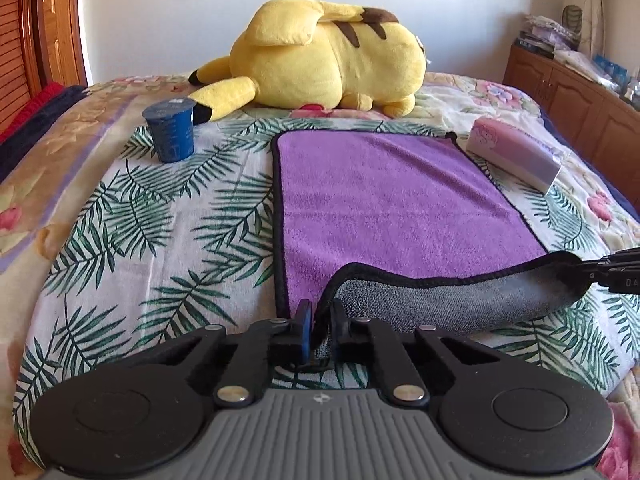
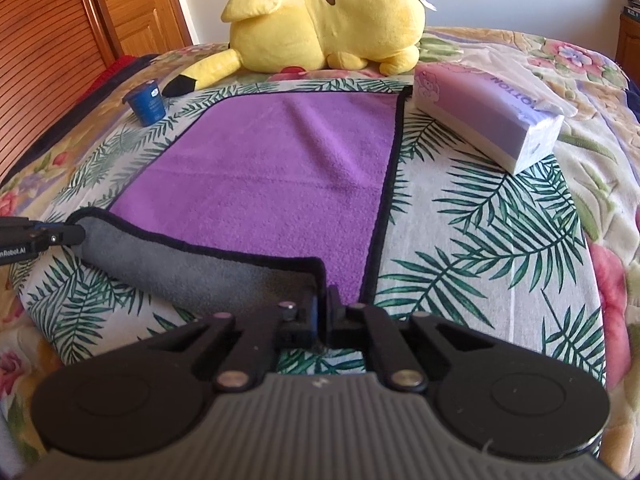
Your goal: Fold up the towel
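Observation:
A purple towel (image 1: 392, 200) with a black hem and a grey underside lies flat on the leaf-print cloth; it also shows in the right wrist view (image 2: 280, 168). Its near edge is lifted and turned over, grey side (image 1: 460, 300) up. My left gripper (image 1: 322, 320) is shut on the towel's near left corner. My right gripper (image 2: 323, 308) is shut on the near right corner. Each gripper shows at the side of the other's view, the right one (image 1: 612, 272) and the left one (image 2: 44, 236), both holding the raised hem.
A big yellow plush toy (image 1: 328, 56) lies past the towel's far edge. A blue cup (image 1: 170, 128) stands at the far left. A pink and purple tissue pack (image 2: 488, 116) lies by the towel's far right corner. Wooden cabinets (image 1: 580, 92) stand right of the bed.

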